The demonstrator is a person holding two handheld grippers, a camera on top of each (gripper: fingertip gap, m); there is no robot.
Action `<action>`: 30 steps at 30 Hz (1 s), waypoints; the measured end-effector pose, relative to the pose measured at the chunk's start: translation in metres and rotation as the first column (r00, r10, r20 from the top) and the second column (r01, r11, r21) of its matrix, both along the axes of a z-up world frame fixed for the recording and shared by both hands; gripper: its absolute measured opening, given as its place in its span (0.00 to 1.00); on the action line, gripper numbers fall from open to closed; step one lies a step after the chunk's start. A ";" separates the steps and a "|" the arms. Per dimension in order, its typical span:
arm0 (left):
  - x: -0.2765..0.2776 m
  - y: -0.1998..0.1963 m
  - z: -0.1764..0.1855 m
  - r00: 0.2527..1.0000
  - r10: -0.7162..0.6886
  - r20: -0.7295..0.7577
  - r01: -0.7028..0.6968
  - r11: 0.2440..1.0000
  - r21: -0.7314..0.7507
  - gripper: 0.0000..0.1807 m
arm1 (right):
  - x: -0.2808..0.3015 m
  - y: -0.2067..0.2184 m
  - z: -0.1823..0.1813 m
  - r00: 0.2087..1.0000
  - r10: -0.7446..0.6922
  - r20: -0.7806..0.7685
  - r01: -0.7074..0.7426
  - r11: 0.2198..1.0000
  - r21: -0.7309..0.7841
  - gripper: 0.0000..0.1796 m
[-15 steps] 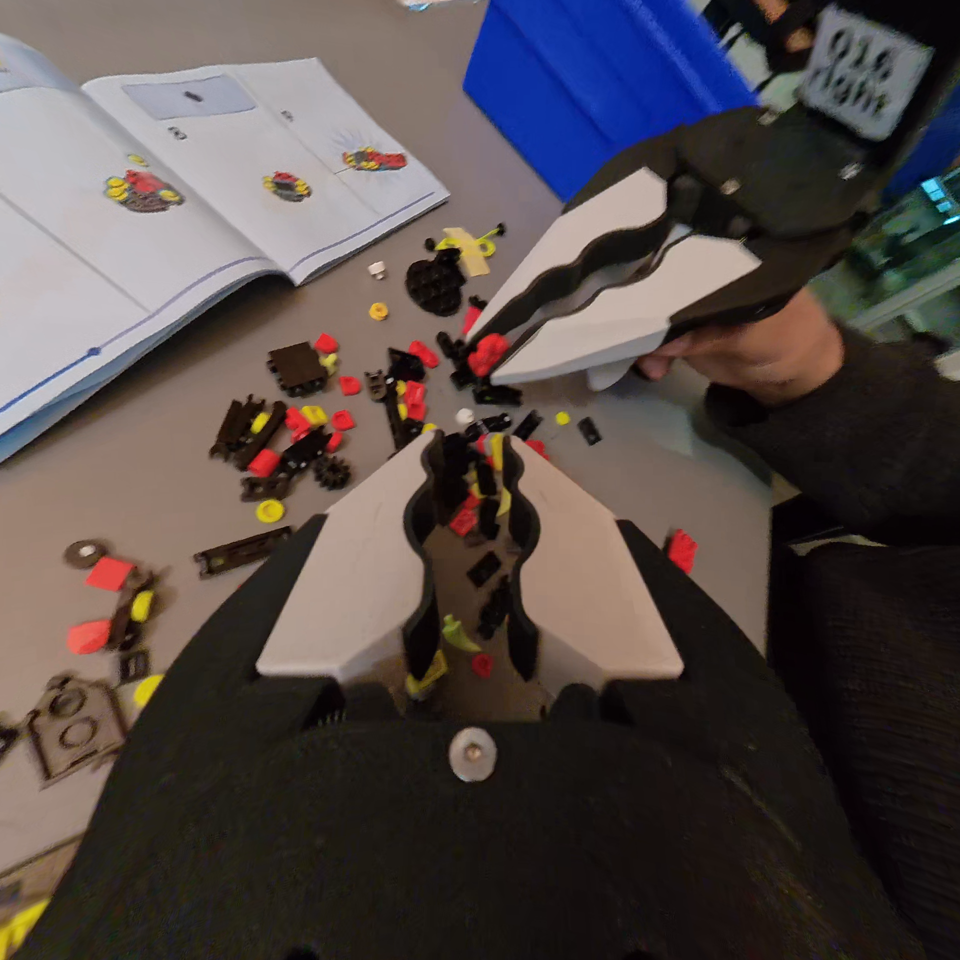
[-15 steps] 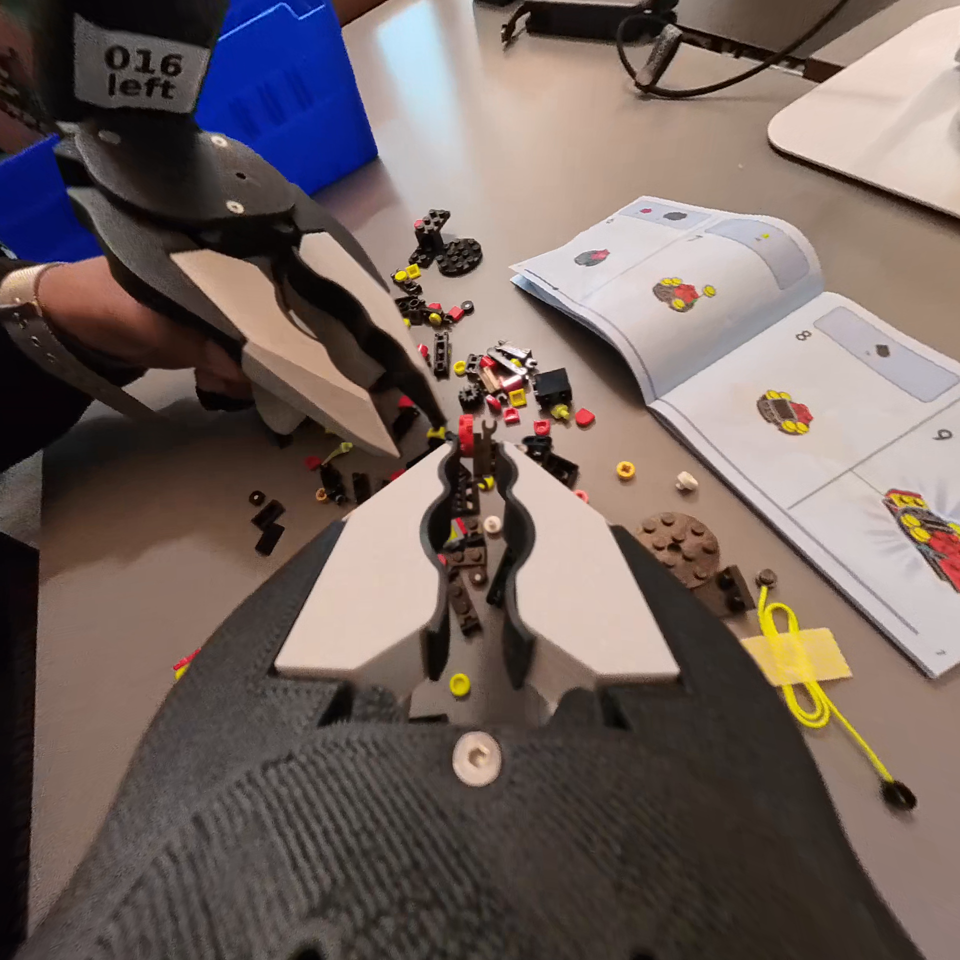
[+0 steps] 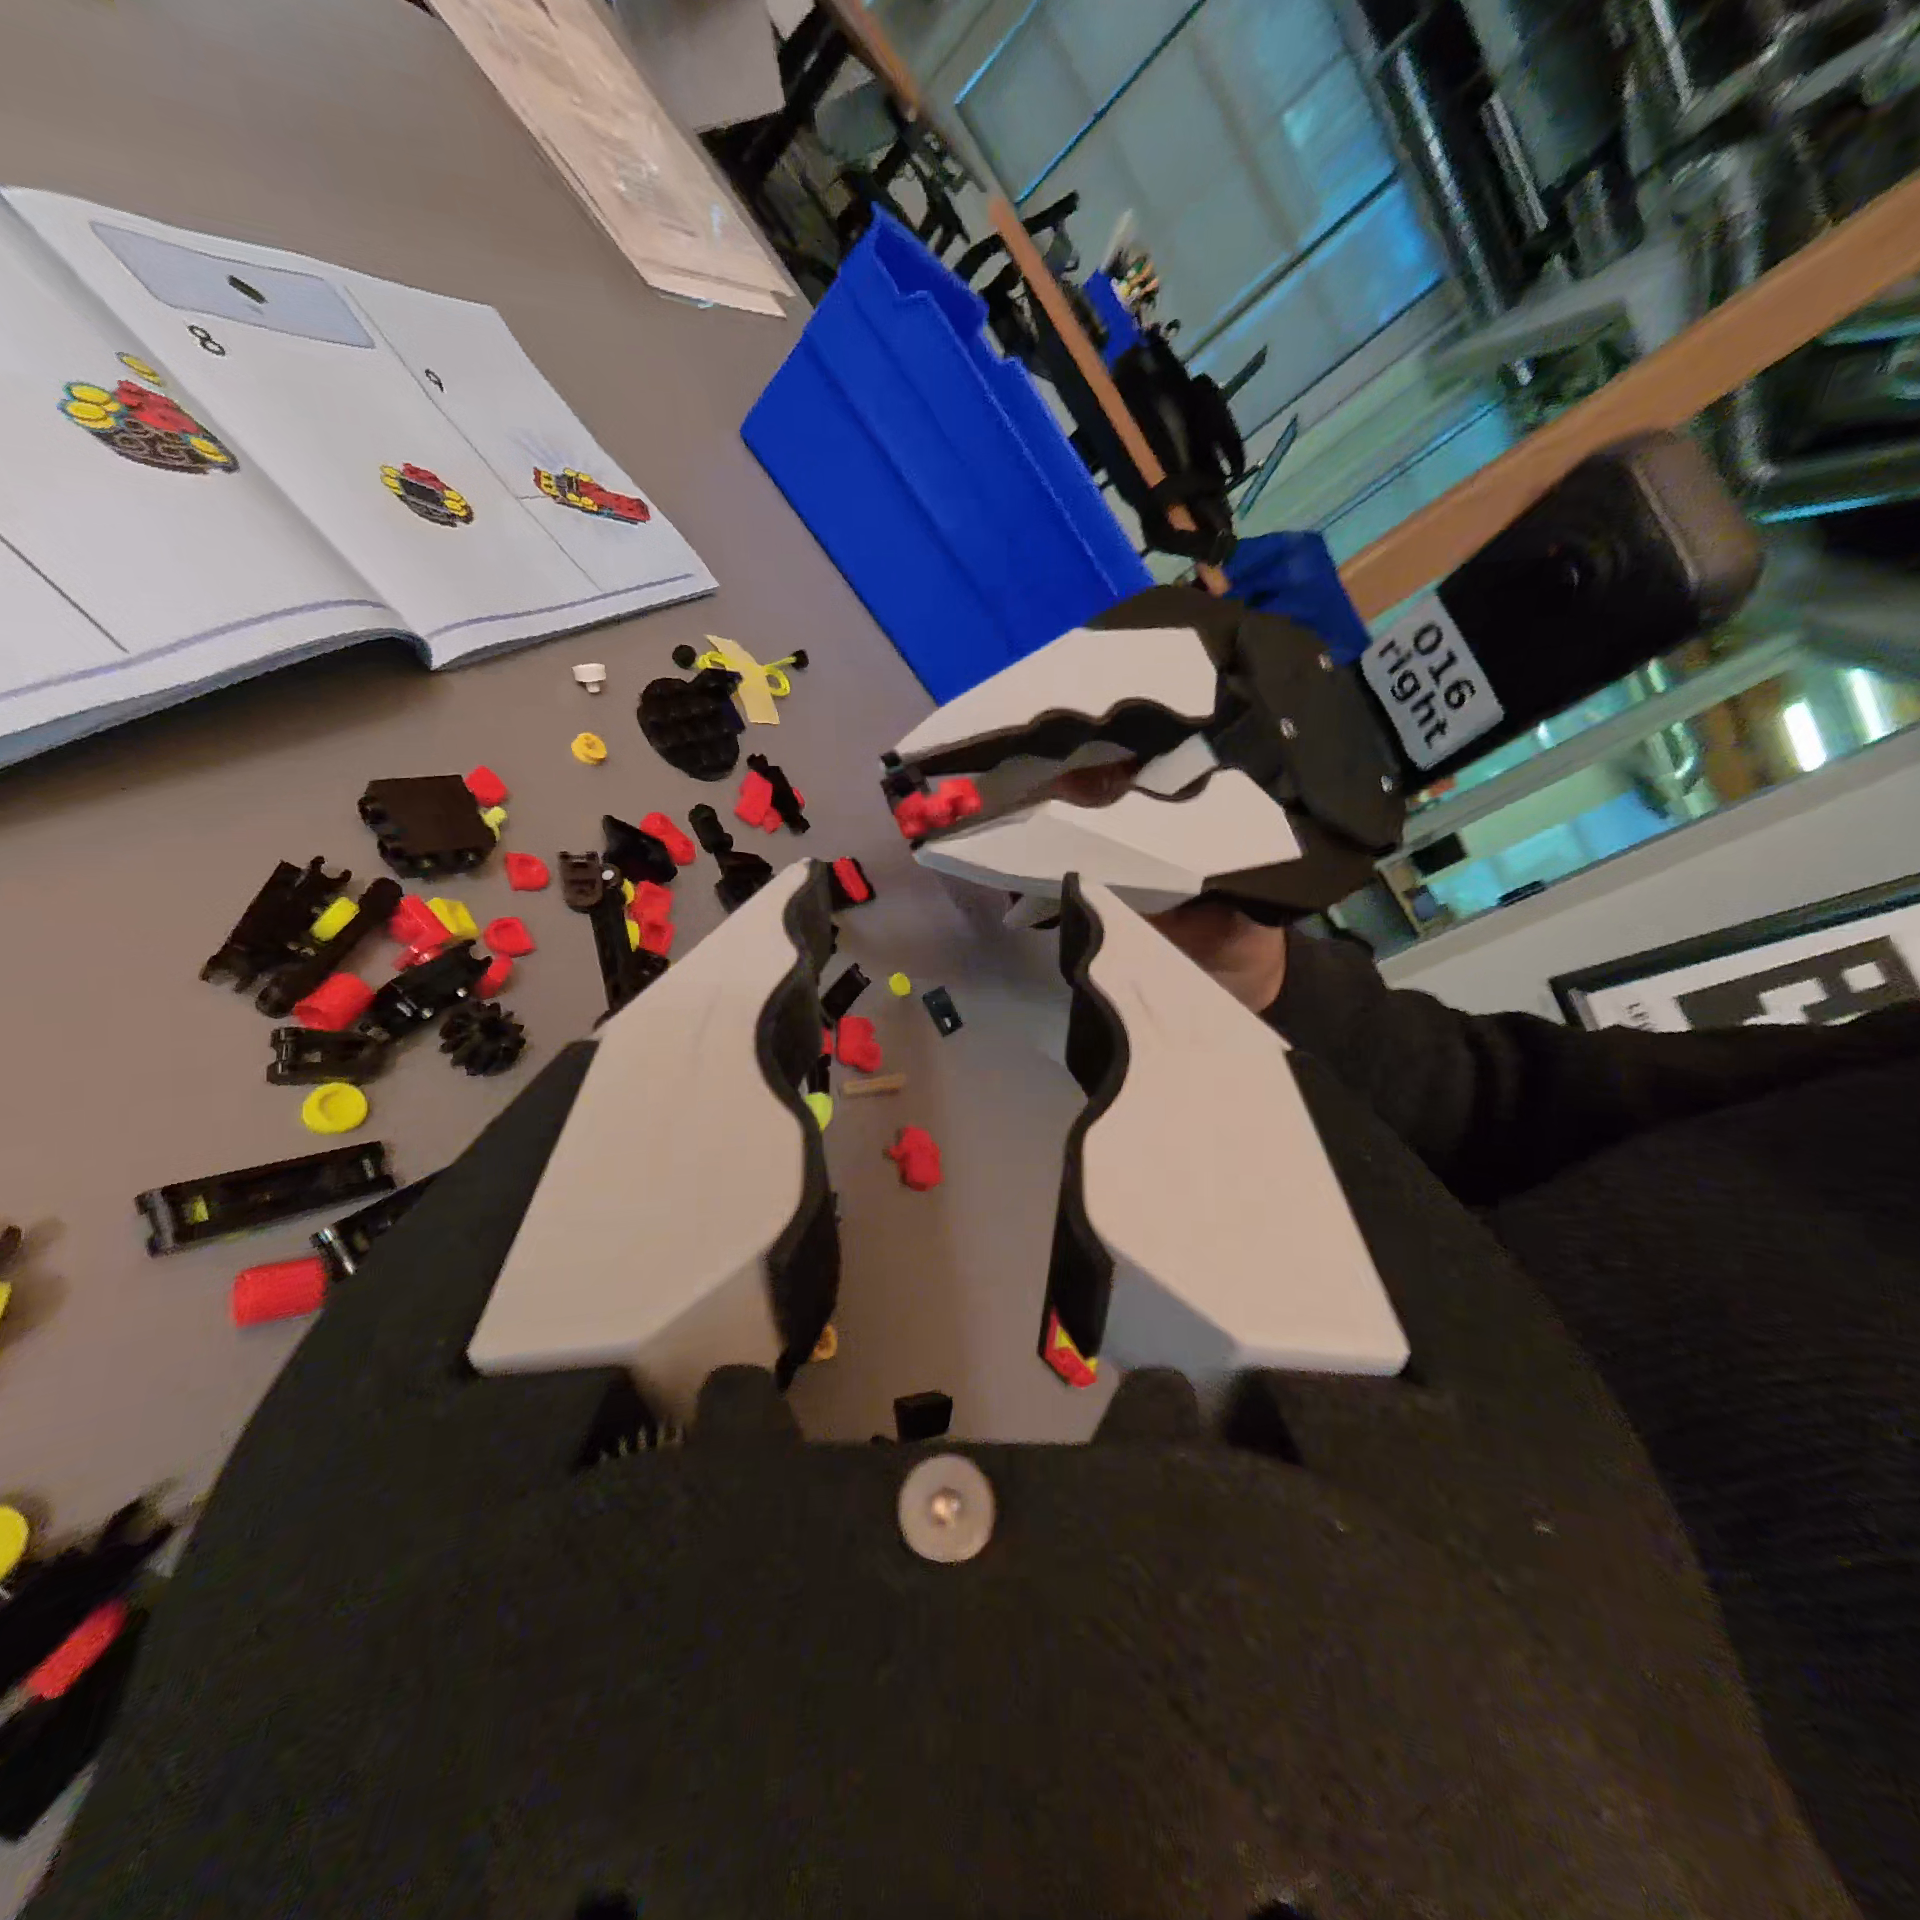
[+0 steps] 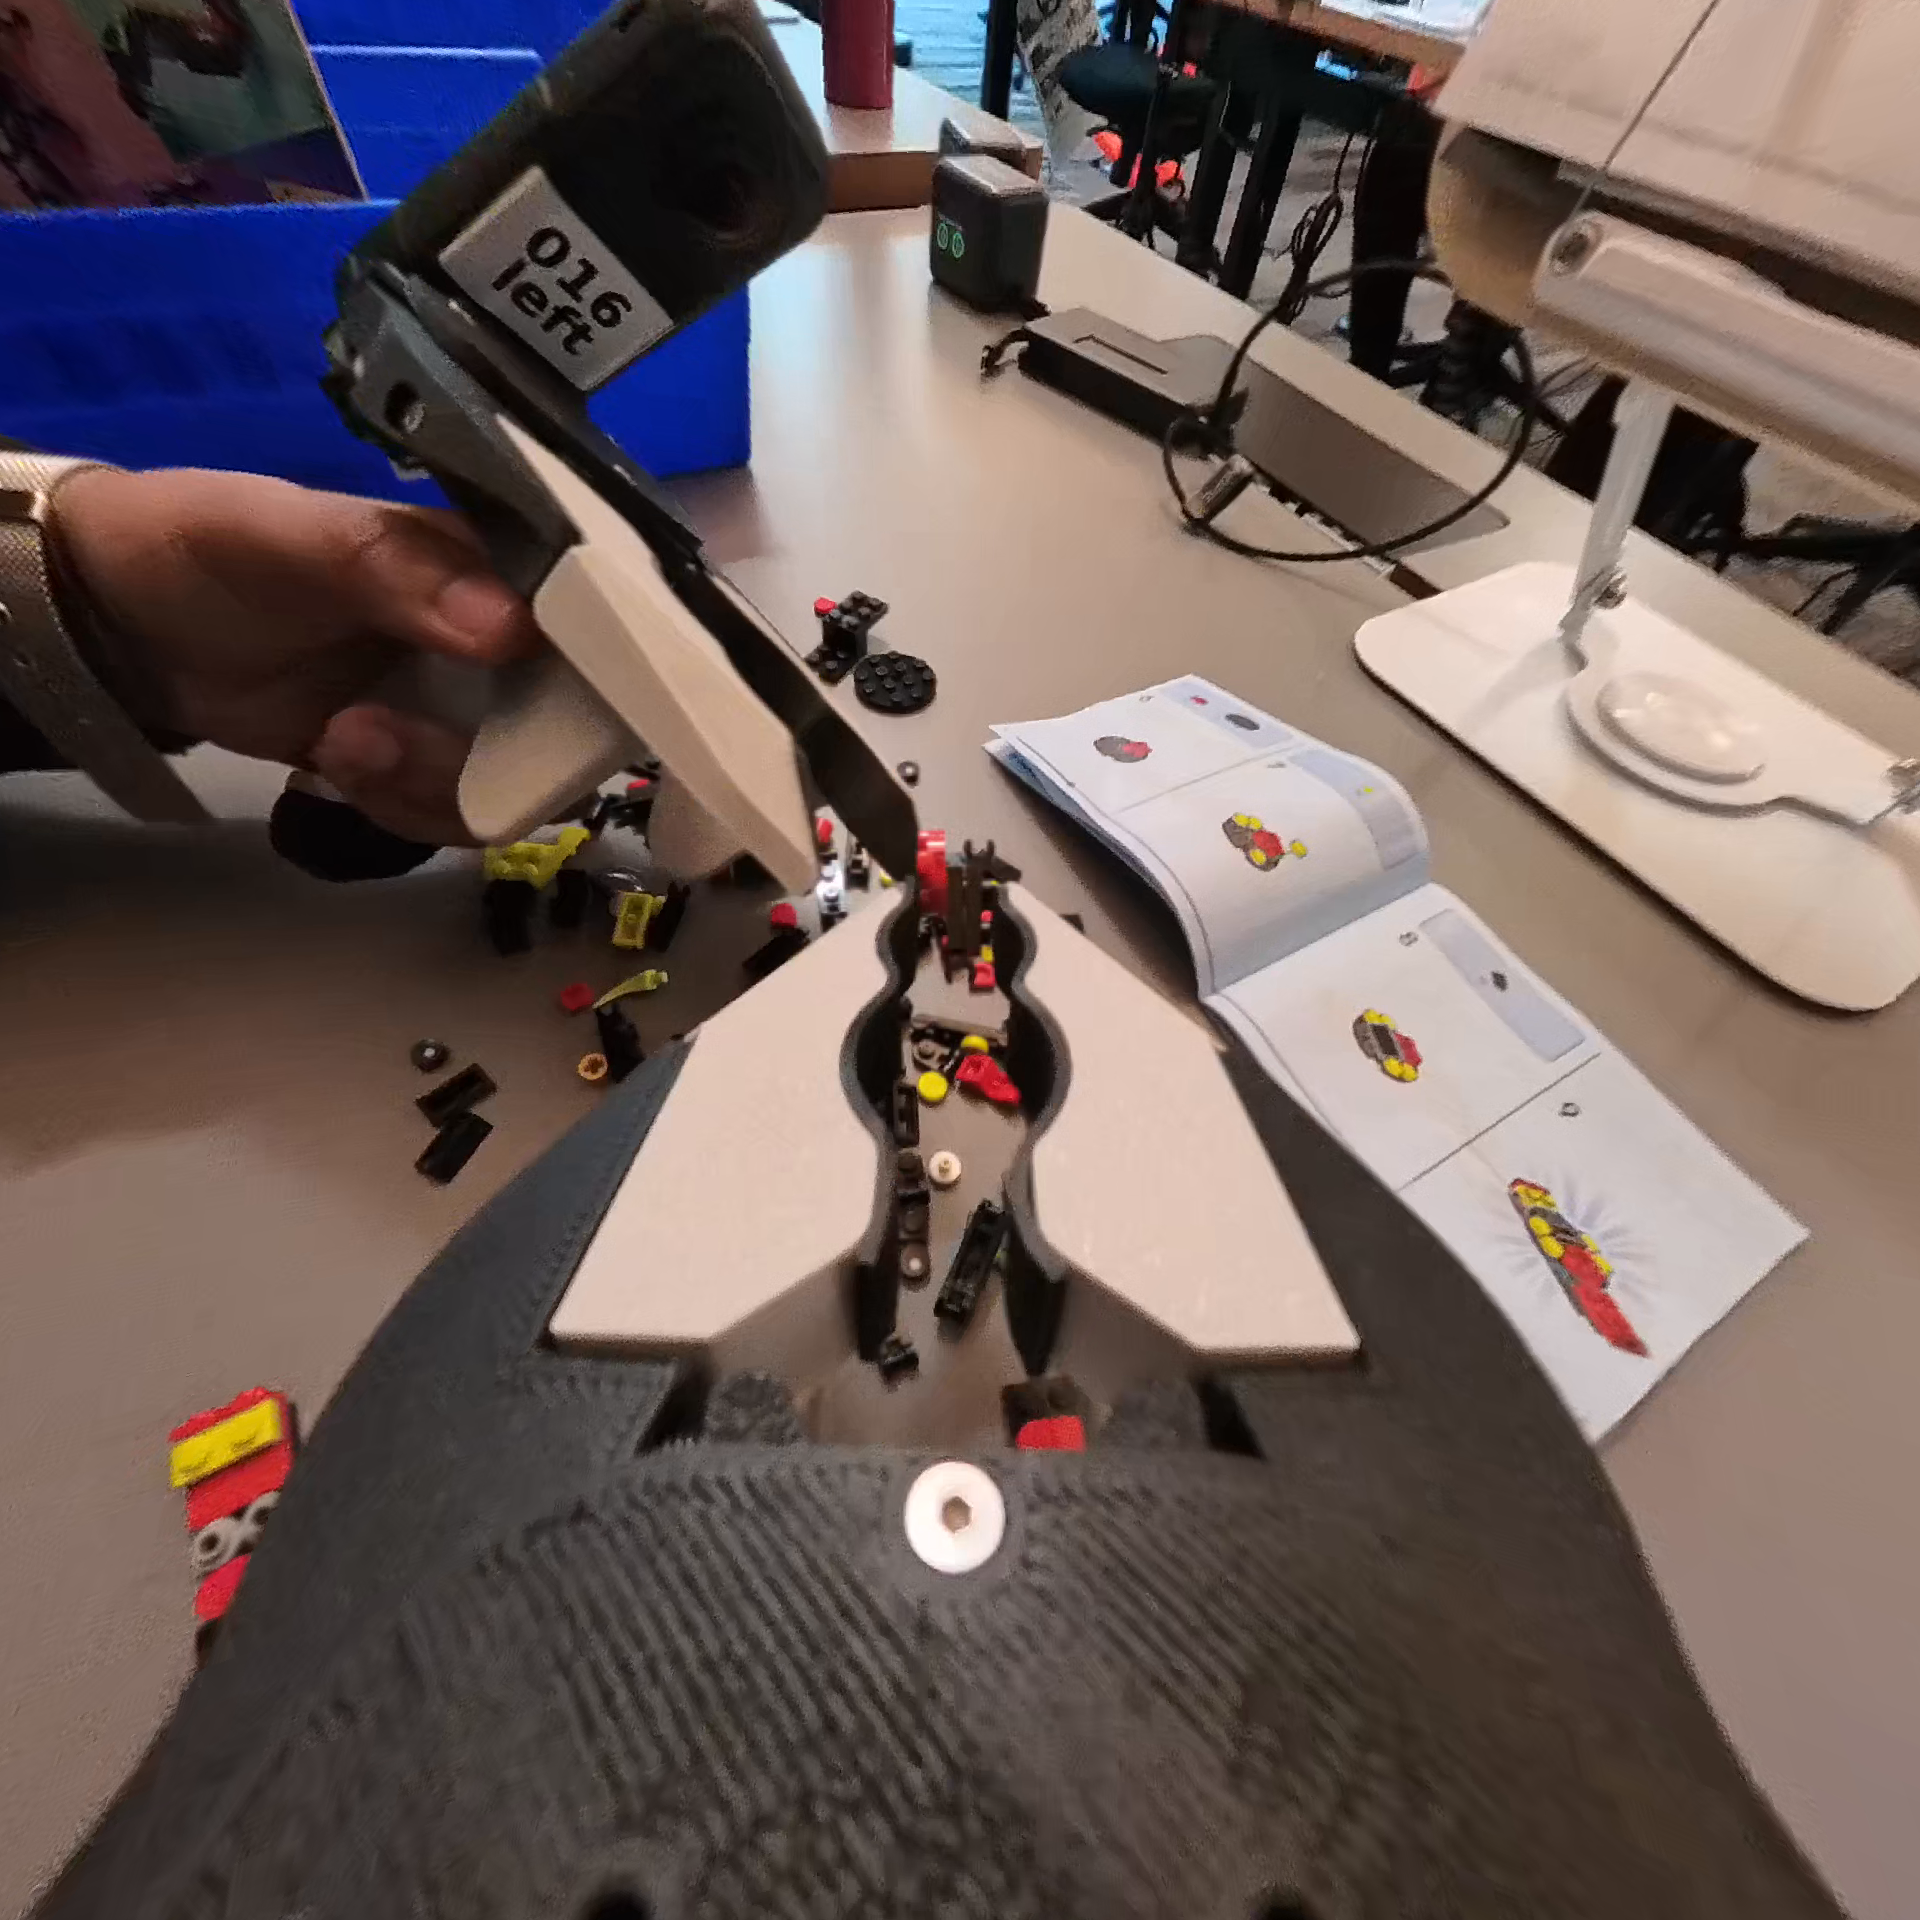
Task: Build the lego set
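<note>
My right gripper [image 4: 951,894] is shut on a small red and black Lego assembly [image 4: 935,868] and holds it above the grey table. In the left wrist view the right gripper [image 3: 902,800] sits just beyond my left fingertips, with the red part [image 3: 935,805] showing between its jaws. My left gripper [image 3: 945,883] is open and empty, its jaws wide apart. In the right wrist view the left gripper [image 4: 862,852] comes in from the upper left, its tip right beside the held assembly. Loose red, black and yellow pieces [image 3: 416,935] lie scattered on the table below.
An open instruction booklet [image 3: 312,468] [image 4: 1403,987] lies beside the pieces. A blue bin [image 3: 935,468] [image 4: 156,343] stands behind. A black round plate [image 4: 894,681], a red and yellow sub-assembly [image 4: 229,1455], a white monitor base [image 4: 1662,779] and cables [image 4: 1299,436] are also on the table. Left and right tips are no more than a few centimetres apart. The left tips stand about 15 centimeters off the black round plate [image 4: 894,681].
My left gripper has opened from nearly shut to wide apart. Both grippers have tilted upward, and the right gripper still holds the red and black assembly.
</note>
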State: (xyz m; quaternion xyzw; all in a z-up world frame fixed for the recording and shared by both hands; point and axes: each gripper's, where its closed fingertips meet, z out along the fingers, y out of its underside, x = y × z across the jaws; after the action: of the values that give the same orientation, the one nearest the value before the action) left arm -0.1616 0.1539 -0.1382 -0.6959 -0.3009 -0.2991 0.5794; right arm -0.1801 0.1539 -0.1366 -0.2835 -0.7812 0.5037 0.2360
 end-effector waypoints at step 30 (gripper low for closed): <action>-0.002 -0.003 0.004 0.983 -0.017 0.181 0.001 0.996 0.085 0.16 | 0.007 -0.011 0.002 0.966 0.069 -0.249 0.004 0.960 0.280 0.06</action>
State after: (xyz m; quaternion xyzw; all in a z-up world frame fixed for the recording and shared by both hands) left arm -0.1638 0.1504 -0.1340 -0.6418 -0.3363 -0.3764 0.5773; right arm -0.1728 0.1433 -0.1344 -0.1669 -0.8115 0.4254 0.3641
